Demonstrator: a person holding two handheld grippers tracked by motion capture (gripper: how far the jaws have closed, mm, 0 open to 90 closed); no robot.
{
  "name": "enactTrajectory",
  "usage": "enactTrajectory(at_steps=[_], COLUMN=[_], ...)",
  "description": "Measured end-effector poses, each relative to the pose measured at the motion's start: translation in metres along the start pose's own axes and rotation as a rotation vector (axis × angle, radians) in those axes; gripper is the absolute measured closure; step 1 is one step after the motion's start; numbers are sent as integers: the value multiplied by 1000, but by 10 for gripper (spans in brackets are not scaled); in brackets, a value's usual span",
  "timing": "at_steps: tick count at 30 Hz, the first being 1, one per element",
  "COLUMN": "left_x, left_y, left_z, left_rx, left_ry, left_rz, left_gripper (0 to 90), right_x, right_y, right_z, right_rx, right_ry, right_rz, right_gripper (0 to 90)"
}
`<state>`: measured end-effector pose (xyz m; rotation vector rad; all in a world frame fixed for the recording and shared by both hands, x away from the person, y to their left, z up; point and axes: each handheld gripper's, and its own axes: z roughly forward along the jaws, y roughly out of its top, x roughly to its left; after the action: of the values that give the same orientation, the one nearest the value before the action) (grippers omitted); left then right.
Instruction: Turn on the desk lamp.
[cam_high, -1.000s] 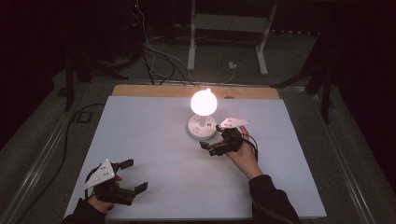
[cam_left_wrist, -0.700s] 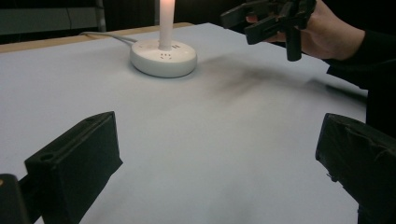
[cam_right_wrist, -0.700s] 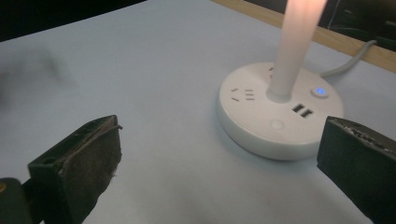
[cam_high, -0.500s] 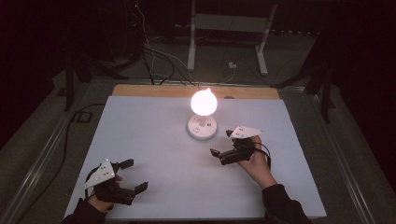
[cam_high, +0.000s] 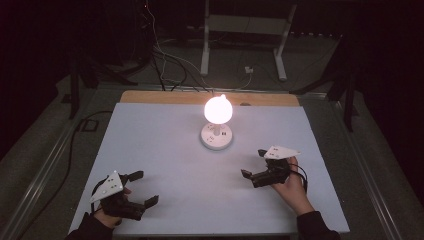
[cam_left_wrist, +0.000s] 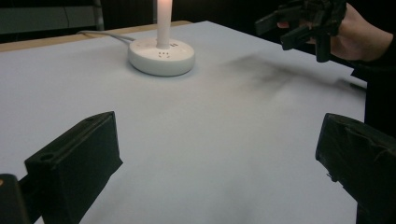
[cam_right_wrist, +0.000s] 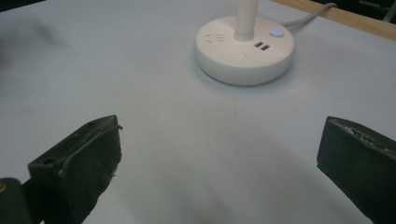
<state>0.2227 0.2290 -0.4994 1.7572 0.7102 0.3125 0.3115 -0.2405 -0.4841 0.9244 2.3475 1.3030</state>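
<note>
I am holding the right gripper (cam_high: 256, 167) with its jaws wide apart and nothing between them, near the lamp base (cam_high: 216, 136) and on its near right side. The base is lying ahead of these jaws, its stem (cam_right_wrist: 245, 18) standing upright. I am keeping the left gripper (cam_high: 141, 188) also wide open and empty, well apart from the base, so I judge the right one is nearer.
</note>
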Motion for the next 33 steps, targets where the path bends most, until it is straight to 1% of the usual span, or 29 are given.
enactTrajectory(at_steps=[1, 4, 6, 8, 12, 14, 18, 21, 22, 25, 28, 30, 33], left_x=[0, 0, 0, 0, 0, 0, 0, 0, 0, 0, 0, 0, 0], left_y=[0, 0, 0, 0, 0, -1, 0, -1, 0, -1, 0, -1, -1], left_z=[0, 0, 0, 1, 1, 1, 1, 1, 1, 1, 1, 1, 2], left_rx=[0, 2, 0, 9, 5, 10, 7, 12, 9, 13, 12, 14, 16], left_ry=[0, -1, -1, -2, -2, -1, -2, -3, -4, -3, -7, -7, -9], left_rz=[-1, 3, -1, 7, 2, 7, 2, 8, 6, 4, 7, 6, 8], left_gripper=[4, 4, 4, 4, 4, 4, 4, 4, 4, 4, 4, 4, 4], right_x=[0, 0, 0, 0, -1, 0, 0, 1, 1, 2, 3, 3, 3], right_y=[-2, -8, -13, -18, -28, -33, -42, -49, -51, -59, -66, -70, -76], right_z=[-3, -12, -19, -25, -36, -40, -47, -51, -53, -58, -63, -65, -64], right_rx=[0, -6, -5, -9, -4, -2, 25, 49, 49, 60, 56, 56, 100], right_ry=[-2, -6, -23, -29, -49, -47, -63, -64, -65, -60, -60, -51, -66], right_rz=[8, 12, 8, 21, 29, 39, 41, 46, 43, 56, 52, 61, 63], right_gripper=[0, 0, 0, 0, 0, 0, 0, 0, 0, 0, 0, 0, 0])
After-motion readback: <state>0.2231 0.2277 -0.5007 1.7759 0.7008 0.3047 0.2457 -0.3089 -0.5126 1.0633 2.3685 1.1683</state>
